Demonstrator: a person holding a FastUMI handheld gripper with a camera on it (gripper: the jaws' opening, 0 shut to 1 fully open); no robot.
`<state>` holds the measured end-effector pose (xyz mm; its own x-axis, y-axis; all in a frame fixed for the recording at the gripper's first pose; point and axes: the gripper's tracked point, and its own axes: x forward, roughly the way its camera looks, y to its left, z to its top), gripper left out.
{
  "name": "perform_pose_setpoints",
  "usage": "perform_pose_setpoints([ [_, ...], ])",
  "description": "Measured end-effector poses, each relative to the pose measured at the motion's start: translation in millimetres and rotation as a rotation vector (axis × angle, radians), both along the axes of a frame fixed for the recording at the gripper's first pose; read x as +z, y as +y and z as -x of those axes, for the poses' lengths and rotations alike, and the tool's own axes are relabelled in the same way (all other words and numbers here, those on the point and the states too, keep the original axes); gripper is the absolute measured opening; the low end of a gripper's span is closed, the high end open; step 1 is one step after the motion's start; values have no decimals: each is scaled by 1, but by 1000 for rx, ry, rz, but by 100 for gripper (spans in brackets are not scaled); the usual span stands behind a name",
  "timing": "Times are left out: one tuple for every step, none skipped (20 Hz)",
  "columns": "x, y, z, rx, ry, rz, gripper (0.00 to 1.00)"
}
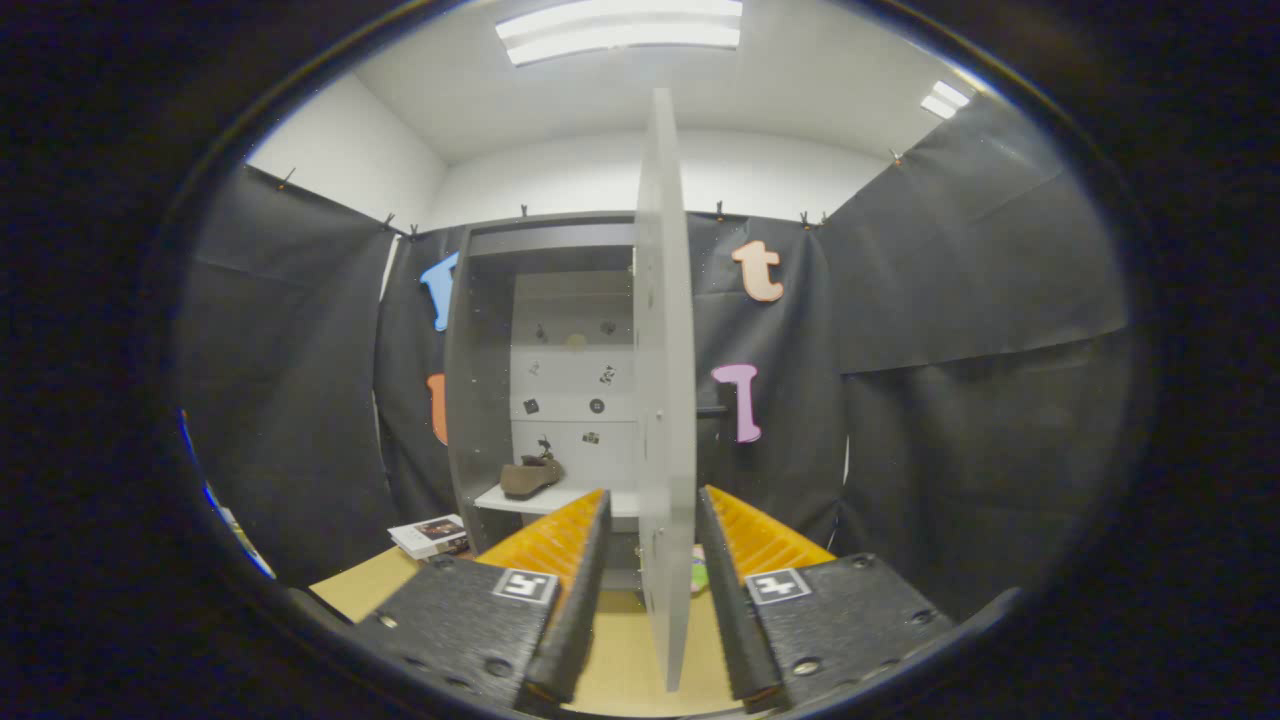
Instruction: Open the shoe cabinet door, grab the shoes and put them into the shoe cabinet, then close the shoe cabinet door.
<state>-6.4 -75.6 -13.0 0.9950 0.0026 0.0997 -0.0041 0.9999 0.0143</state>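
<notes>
The grey shoe cabinet stands ahead with its door swung open. I see the door edge-on, and its free edge sits between the two fingers of my gripper. The fingers are open around it: a gap shows between the left finger and the door, while the right finger lies close beside it. A brown shoe rests on the white shelf inside the cabinet, beyond the left finger.
A stack of books lies on the tan table left of the cabinet. A small green item peeks out behind the door near the right finger. Black cloth walls close in both sides.
</notes>
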Motion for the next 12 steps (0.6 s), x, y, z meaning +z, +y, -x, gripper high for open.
perform_pose_setpoints([
  [-5,8,-1,9,9,11,72],
  [-9,15,-2,24,23,19,94],
  [-13,22,-3,37,31,18,100],
  [-21,34,-4,59,37,8,100],
  [-28,43,-9,78,46,-4,100],
  [-35,50,-15,88,52,-17,100],
  [-44,55,-23,94,62,-24,100],
  [-52,59,-30,97,69,-35,100],
  [-59,62,-38,106,69,-47,100],
  [-66,64,-44,111,67,-61,100],
  [-73,66,-49,116,69,-71,100],
  [-80,68,-57,116,69,-83,100],
])
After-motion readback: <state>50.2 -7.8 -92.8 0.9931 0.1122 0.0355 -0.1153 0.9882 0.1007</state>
